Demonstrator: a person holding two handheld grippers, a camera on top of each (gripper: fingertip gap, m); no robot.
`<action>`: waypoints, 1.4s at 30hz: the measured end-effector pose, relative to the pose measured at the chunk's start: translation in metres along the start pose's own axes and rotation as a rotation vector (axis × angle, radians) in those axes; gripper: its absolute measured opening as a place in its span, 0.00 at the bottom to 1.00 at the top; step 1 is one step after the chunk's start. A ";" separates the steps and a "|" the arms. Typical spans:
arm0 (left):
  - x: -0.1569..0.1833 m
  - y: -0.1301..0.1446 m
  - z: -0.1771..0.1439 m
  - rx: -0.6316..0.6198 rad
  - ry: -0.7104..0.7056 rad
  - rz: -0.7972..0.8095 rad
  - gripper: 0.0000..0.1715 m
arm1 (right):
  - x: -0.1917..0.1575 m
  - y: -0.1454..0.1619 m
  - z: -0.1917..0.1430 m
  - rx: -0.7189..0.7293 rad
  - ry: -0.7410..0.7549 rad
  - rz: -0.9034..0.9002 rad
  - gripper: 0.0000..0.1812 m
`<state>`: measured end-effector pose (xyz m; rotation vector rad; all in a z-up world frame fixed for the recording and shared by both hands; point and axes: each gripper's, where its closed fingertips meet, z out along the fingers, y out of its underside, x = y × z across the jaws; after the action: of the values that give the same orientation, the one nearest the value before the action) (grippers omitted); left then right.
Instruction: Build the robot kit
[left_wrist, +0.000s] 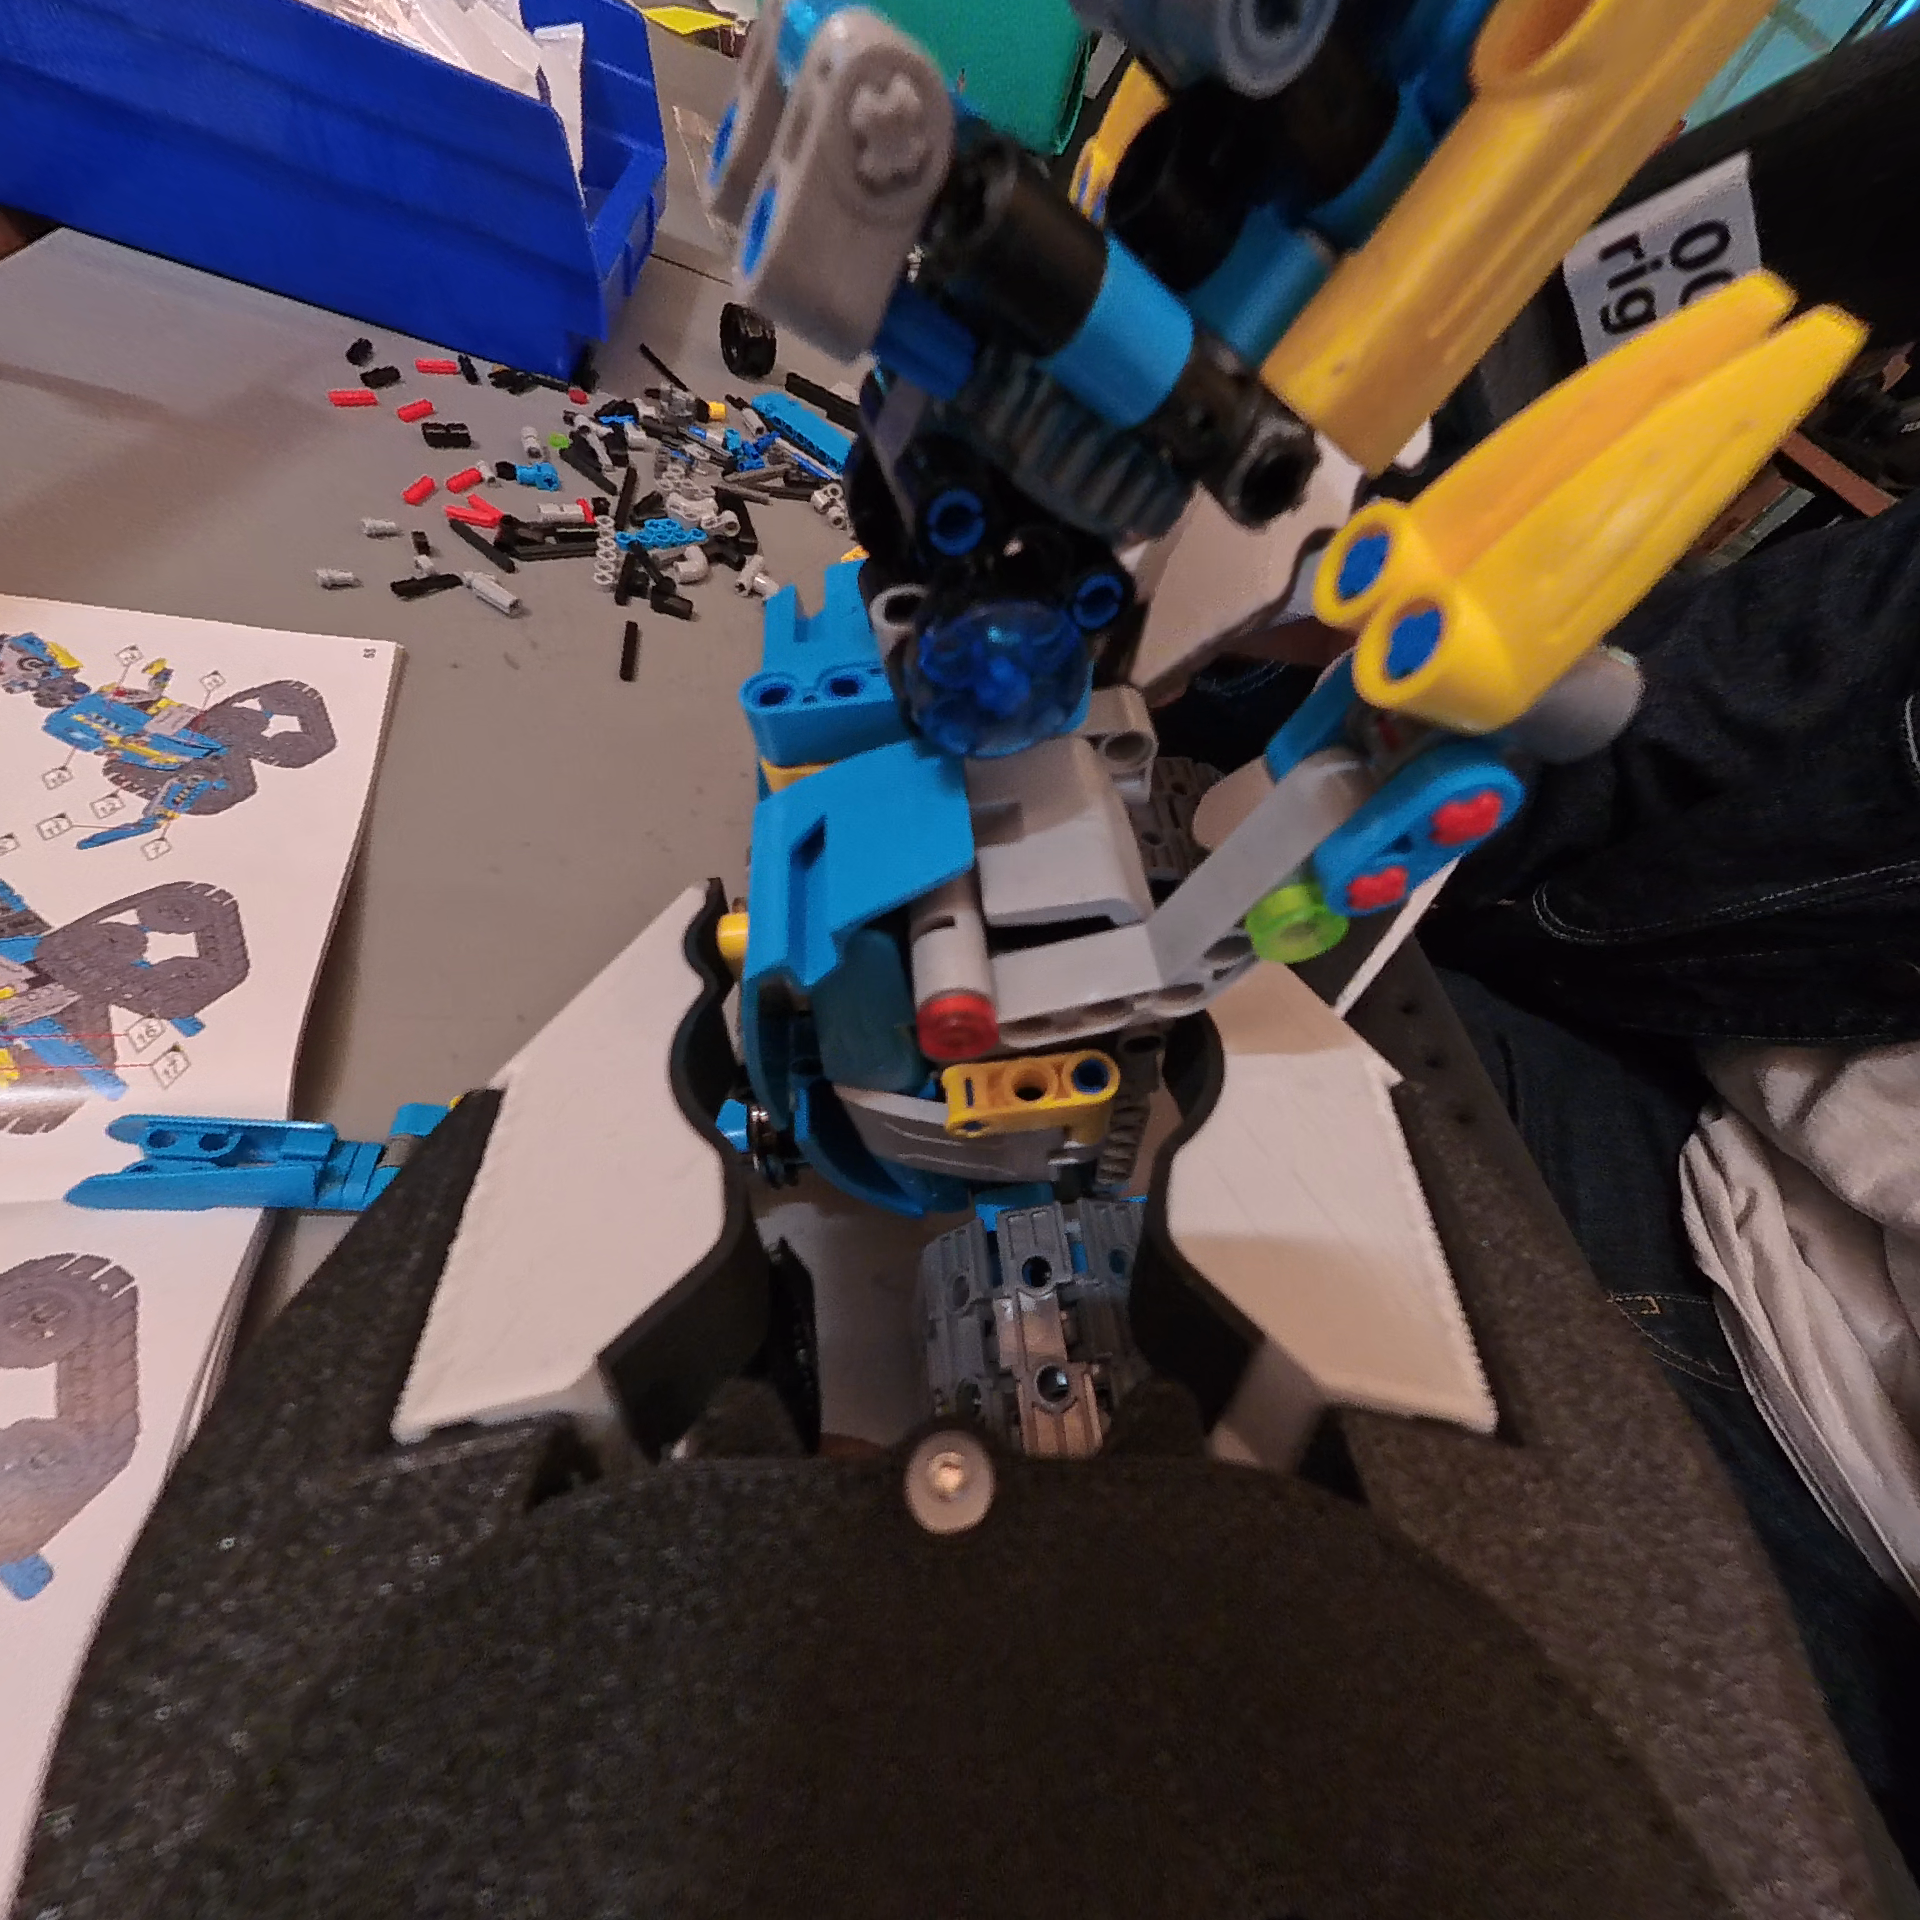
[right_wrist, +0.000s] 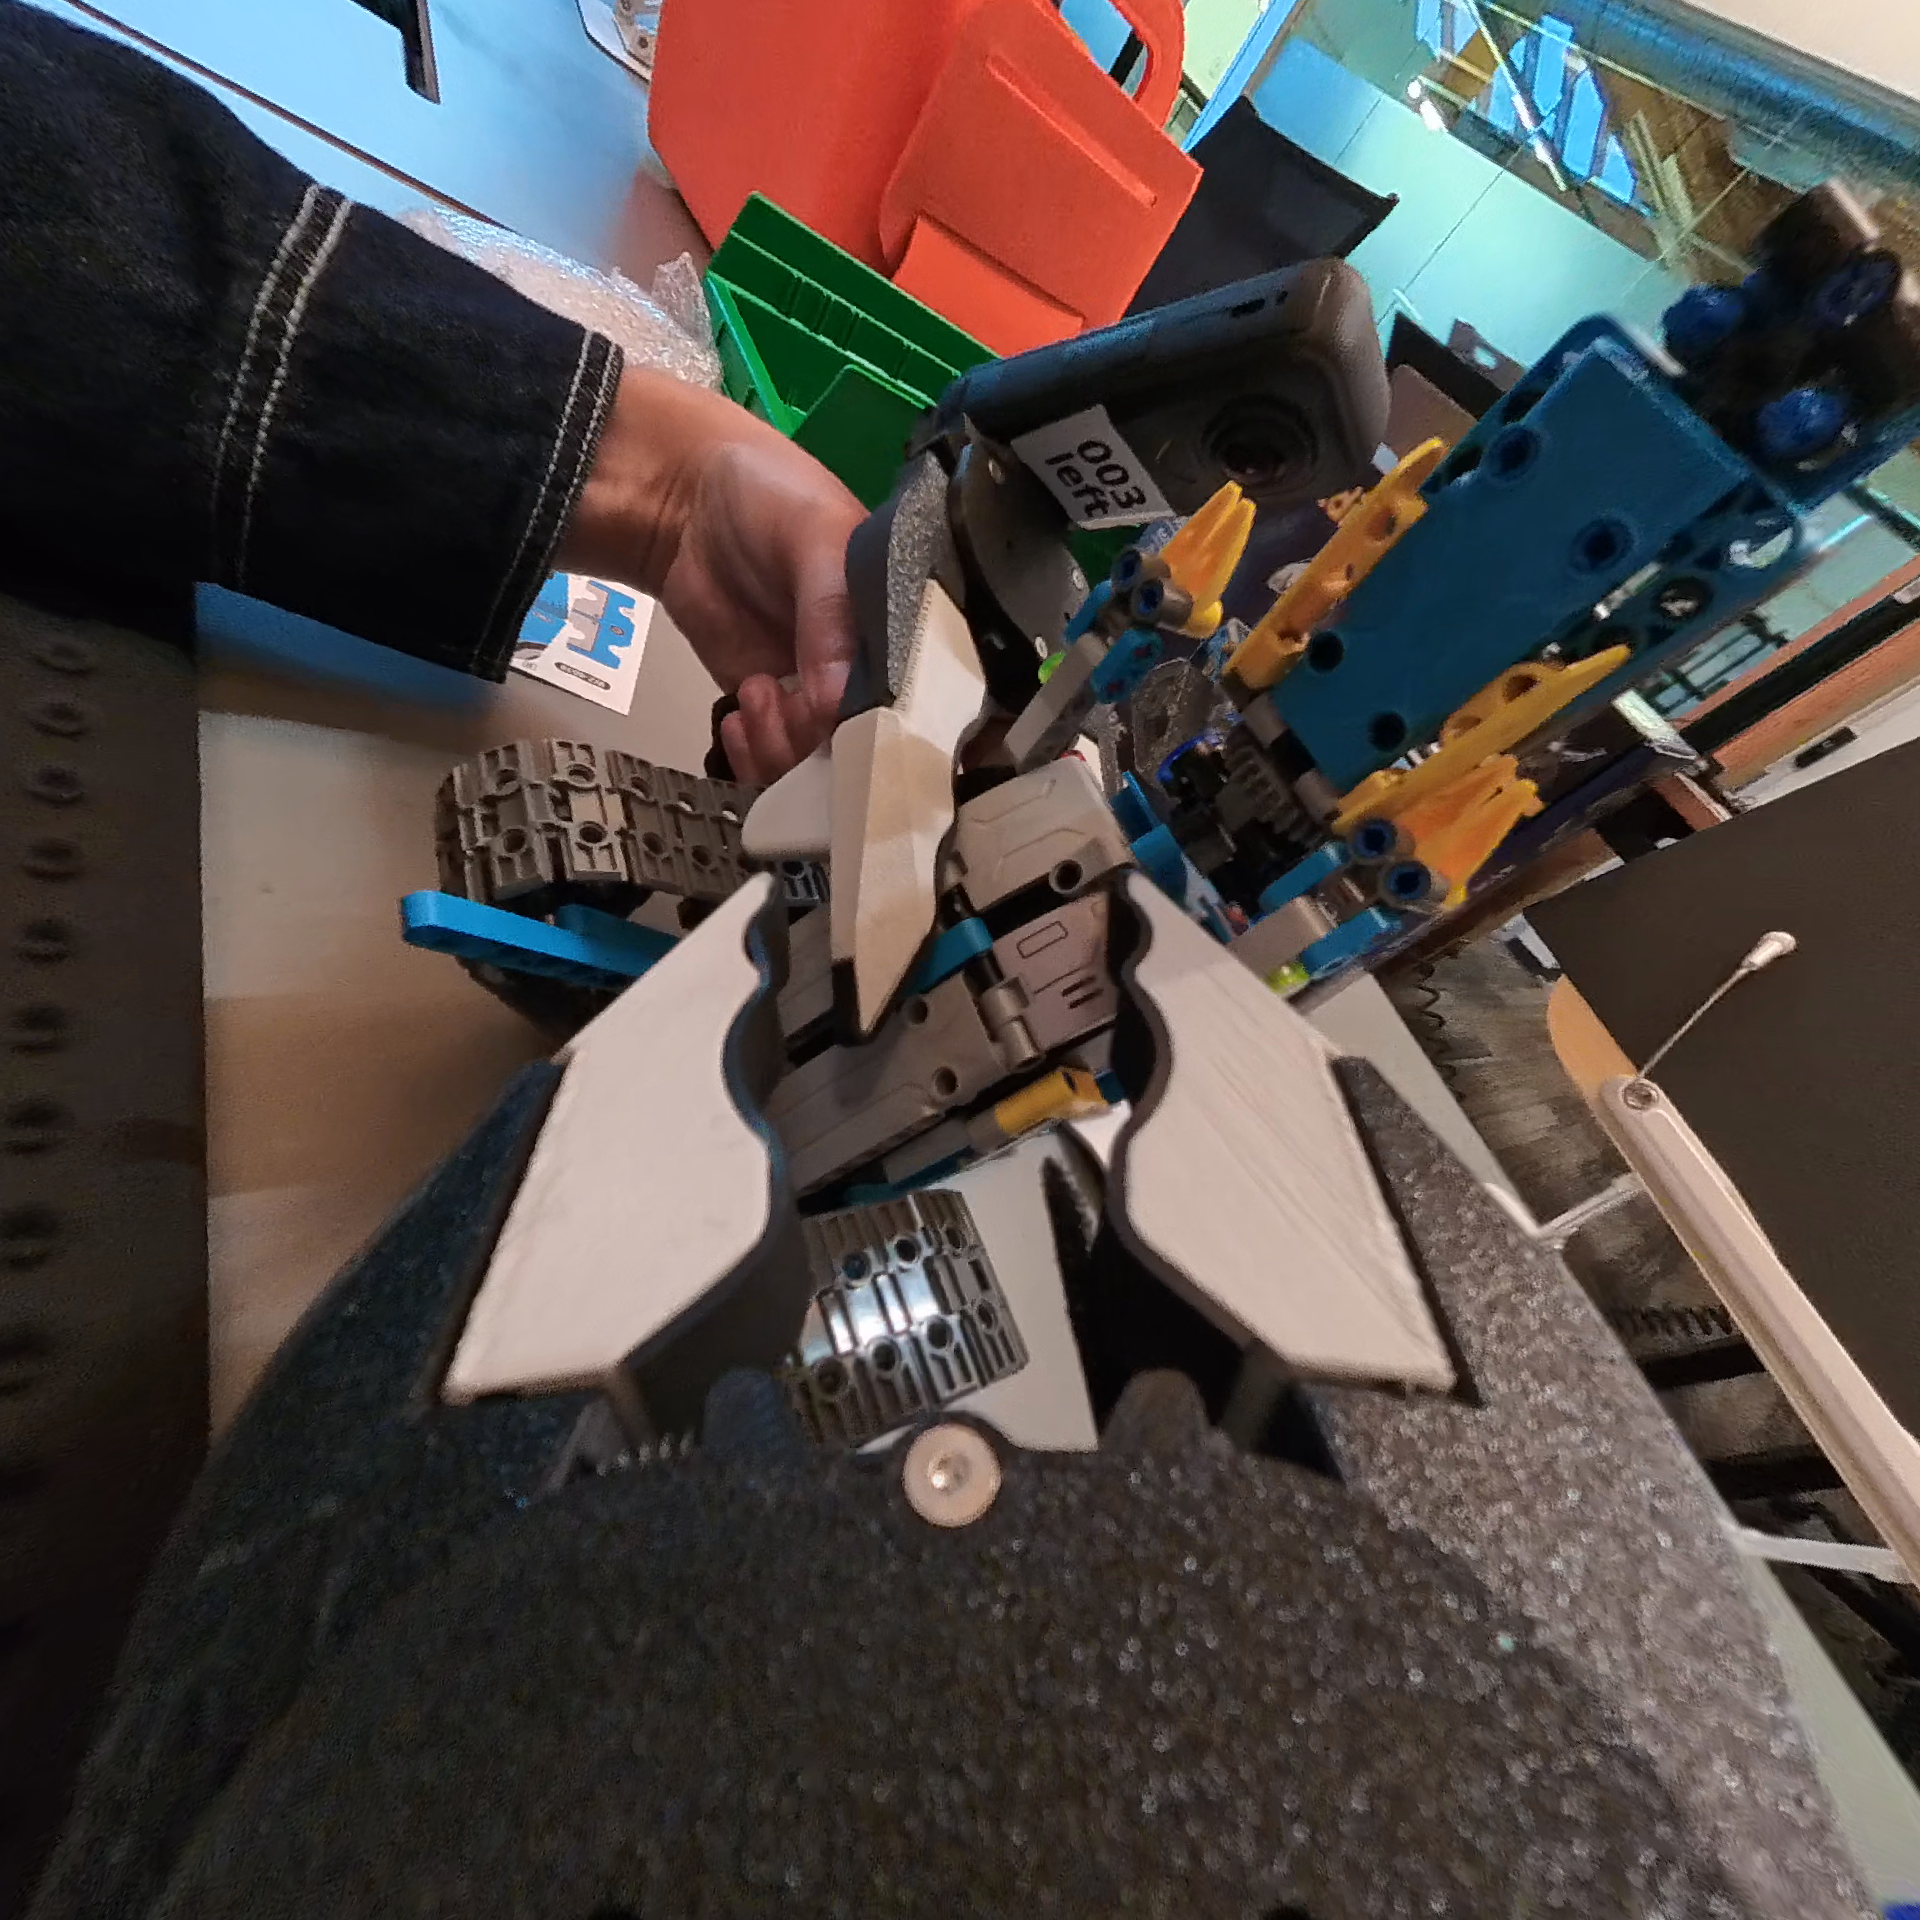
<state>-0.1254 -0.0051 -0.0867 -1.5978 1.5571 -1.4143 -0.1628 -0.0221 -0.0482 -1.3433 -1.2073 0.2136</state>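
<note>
Hidden parts: where the blue, grey and yellow brick-built tracked model (left_wrist: 935, 935) rises toward the lens in the left wrist view, its upper end blurs and runs off the top edge; its base is lost behind the gripper body in both views.
Table: a grey tabletop (left_wrist: 540, 748), partly covered at the left by an open white instruction booklet (left_wrist: 156, 831) that is cut off by the frame.
Bin: a blue plastic storage bin (left_wrist: 312, 156) at the far left corner, cropped at the top.
Model position: held between both grippers above the table edge, beside a person's dark denim clothing (left_wrist: 1714, 831).
Model axis: the long axis runs away from the left camera and upward, with yellow claw-shaped pieces (left_wrist: 1558, 540) at the far end and grey track links (left_wrist: 1039, 1299) nearest the lens.
Left gripper (left_wrist: 956, 1049): white fingers with black pads sit partly apart, pressed on the model's blue and grey midsection from both sides.
Right gripper (right_wrist: 945, 1049): its pale fingers are likewise partly apart and clamped on the grey body panels, crossing close to the left gripper's finger (right_wrist: 894, 831).
Hand (right_wrist: 748, 582): a bare hand in a dark sleeve grips the left gripper's handle.
Loose parts: a scatter of small black, red and blue pieces (left_wrist: 582, 499) lies beyond the booklet, too small to tell apart.
</note>
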 end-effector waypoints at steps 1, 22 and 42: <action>0.000 0.000 0.000 0.002 0.001 -0.001 0.49 | -0.001 0.000 -0.001 0.001 -0.009 0.014 0.32; 0.001 0.000 -0.001 0.006 0.003 -0.009 0.49 | -0.005 -0.007 -0.019 0.076 -0.188 0.246 0.24; 0.000 -0.001 -0.001 0.008 -0.001 -0.025 0.49 | 0.015 -0.016 -0.022 0.043 0.152 0.048 0.35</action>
<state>-0.1263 -0.0044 -0.0858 -1.6185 1.5339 -1.4315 -0.1475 -0.0298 -0.0218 -1.3283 -1.0389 0.1678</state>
